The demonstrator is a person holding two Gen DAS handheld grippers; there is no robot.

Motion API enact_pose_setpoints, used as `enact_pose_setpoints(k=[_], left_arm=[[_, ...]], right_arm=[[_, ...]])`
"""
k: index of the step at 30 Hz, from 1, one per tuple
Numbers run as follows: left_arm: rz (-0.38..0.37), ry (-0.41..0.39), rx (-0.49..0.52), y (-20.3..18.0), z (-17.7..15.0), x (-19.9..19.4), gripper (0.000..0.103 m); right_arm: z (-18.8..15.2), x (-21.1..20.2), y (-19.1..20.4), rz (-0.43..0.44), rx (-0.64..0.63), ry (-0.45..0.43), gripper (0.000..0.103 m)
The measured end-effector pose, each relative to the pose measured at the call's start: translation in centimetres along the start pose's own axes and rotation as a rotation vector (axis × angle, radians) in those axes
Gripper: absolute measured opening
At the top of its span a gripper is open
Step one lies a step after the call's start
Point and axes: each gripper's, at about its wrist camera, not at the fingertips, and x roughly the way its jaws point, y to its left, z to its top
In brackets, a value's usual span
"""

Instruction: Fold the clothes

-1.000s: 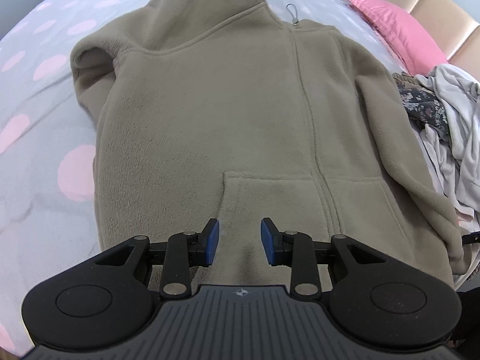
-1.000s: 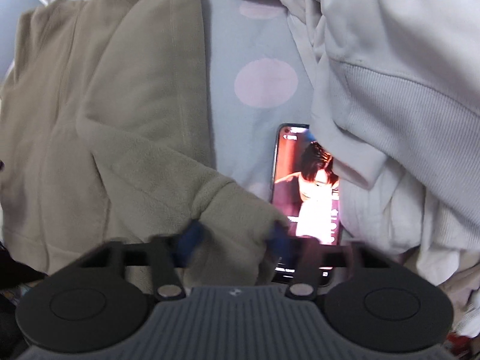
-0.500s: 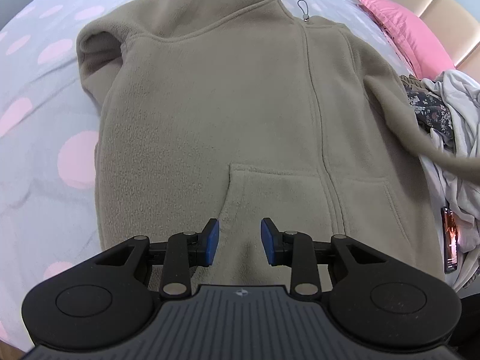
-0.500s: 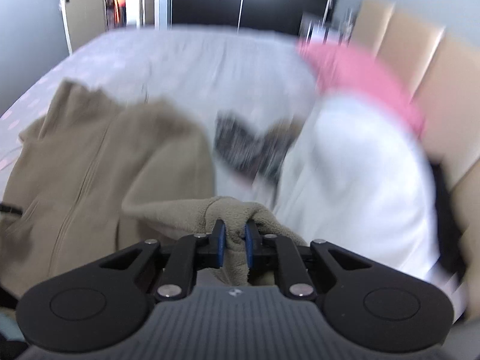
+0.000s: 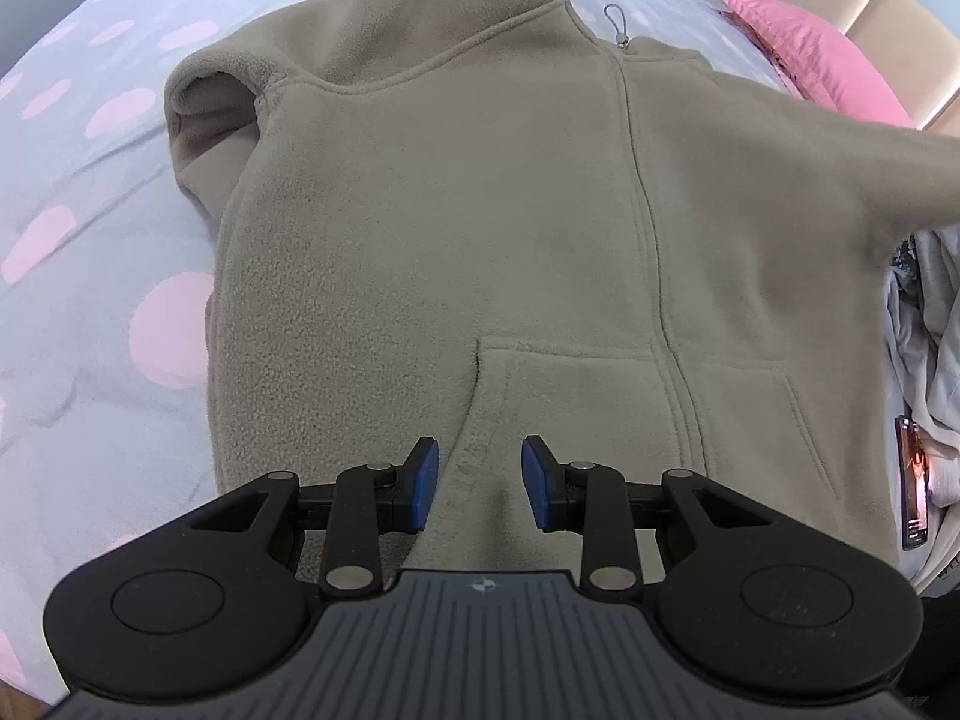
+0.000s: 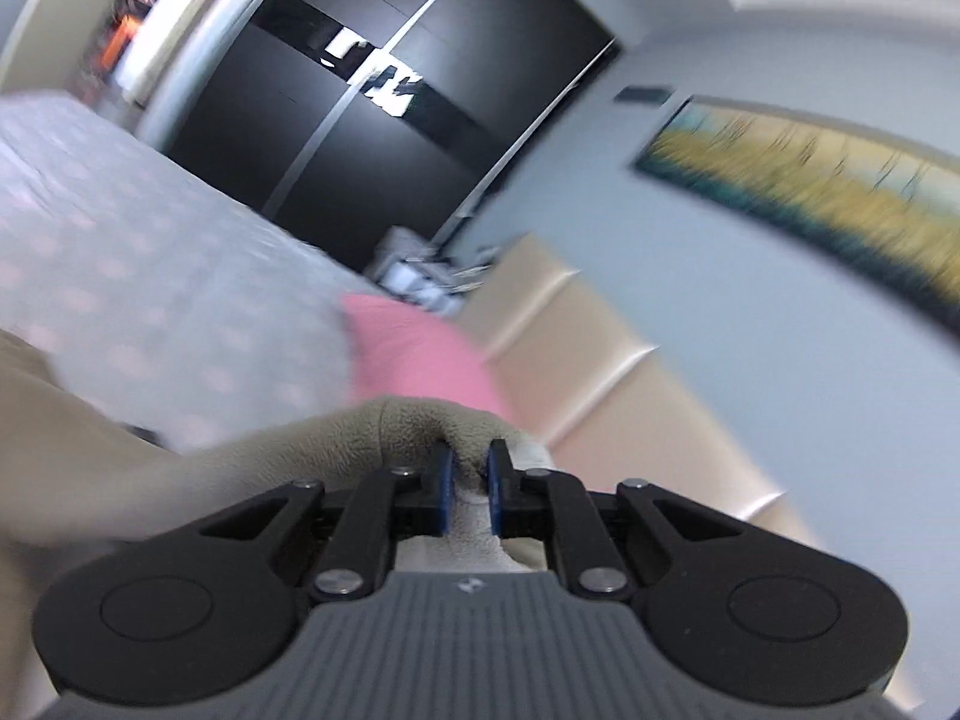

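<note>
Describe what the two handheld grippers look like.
Both look identical. The left gripper and right gripper each have a ribbed grey body bearing a small round logo, black linkage arms with silver pivot pins, round black side housings and blue-padded jaws. No cables or sleeves show.

the bed (image 5: pixel 90 252), in grey sheet with pink dots, carries a beige fleece hoodie (image 5: pixel 480 228) spread flat, a pink pillow (image 5: pixel 816 54), crumpled clothes (image 5: pixel 924 312) and a phone (image 5: pixel 915 483).

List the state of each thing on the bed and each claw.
Hoodie: flat, zipped.
Sleeve: lifted, pinched at the cuff.
Right claw: closing on sleeve.
Left claw: open over the hem.
Phone: screen lit.
Laundry pile: unfolded.
</note>
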Motion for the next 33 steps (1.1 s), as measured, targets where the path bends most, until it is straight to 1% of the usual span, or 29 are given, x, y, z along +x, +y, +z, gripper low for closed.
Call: enact_pose_setpoints(k=[2, 4, 7, 11, 15, 17, 20, 21, 22, 23, 25, 27, 29, 30, 33], left_arm=[[0.006, 0.01, 0.006, -0.1, 0.0, 0.2, 0.028], [0.013, 0.014, 0.013, -0.2, 0.0, 0.3, 0.028], [0.019, 0.016, 0.014, -0.3, 0.1, 0.3, 0.028], [0.028, 0.028, 0.009, -0.5, 0.2, 0.7, 0.028], [0.035, 0.044, 0.018, -0.9, 0.2, 1.2, 0.029], [0.038, 0.053, 0.022, -1.1, 0.2, 1.4, 0.028], [0.044, 0.064, 0.024, -1.1, 0.2, 1.7, 0.029], [0.046, 0.066, 0.022, -1.1, 0.2, 1.8, 0.029], [0.047, 0.067, 0.02, -1.1, 0.2, 1.8, 0.029], [0.048, 0.067, 0.018, -1.1, 0.2, 1.8, 0.028], [0.049, 0.066, 0.014, -1.2, 0.1, 1.8, 0.029], [0.051, 0.068, 0.012, -1.1, 0.2, 2.0, 0.029], [0.055, 0.071, 0.014, -1.1, 0.2, 2.2, 0.029], [0.058, 0.073, 0.016, -1.2, 0.2, 2.3, 0.029], [0.062, 0.072, 0.019, -1.3, 0.3, 2.4, 0.029]], right_arm=[[-1.6, 1.7, 0.1, -0.033, -0.051, 0.036, 0.012], [-4.0, 2.9, 0.2, -0.023, -0.049, 0.082, 0.012], [-7.9, 4.2, 0.4, 0.002, -0.057, 0.152, 0.012], [-12.7, 4.7, 1.3, 0.036, -0.056, 0.245, 0.012], [-16.6, 4.8, 1.6, 0.099, -0.042, 0.339, 0.013], [-18.1, 4.7, 1.6, 0.122, -0.04, 0.369, 0.015], [-19.4, 3.7, 0.9, 0.137, -0.036, 0.402, 0.018], [-19.6, 3.2, 0.5, 0.141, -0.034, 0.409, 0.025], [-19.7, 2.8, 0.0, 0.139, -0.023, 0.41, 0.035], [-19.6, 2.4, -0.5, 0.136, -0.01, 0.409, 0.037], [-19.5, 1.6, -2.0, 0.127, 0.038, 0.397, 0.037], [-18.8, 1.2, -3.2, 0.121, 0.129, 0.372, 0.038], [-17.8, 0.9, -4.1, 0.137, 0.22, 0.335, 0.038], [-17.3, 0.7, -4.2, 0.15, 0.244, 0.314, 0.038], [-15.8, 0.7, -2.6, 0.189, 0.276, 0.27, 0.038]])
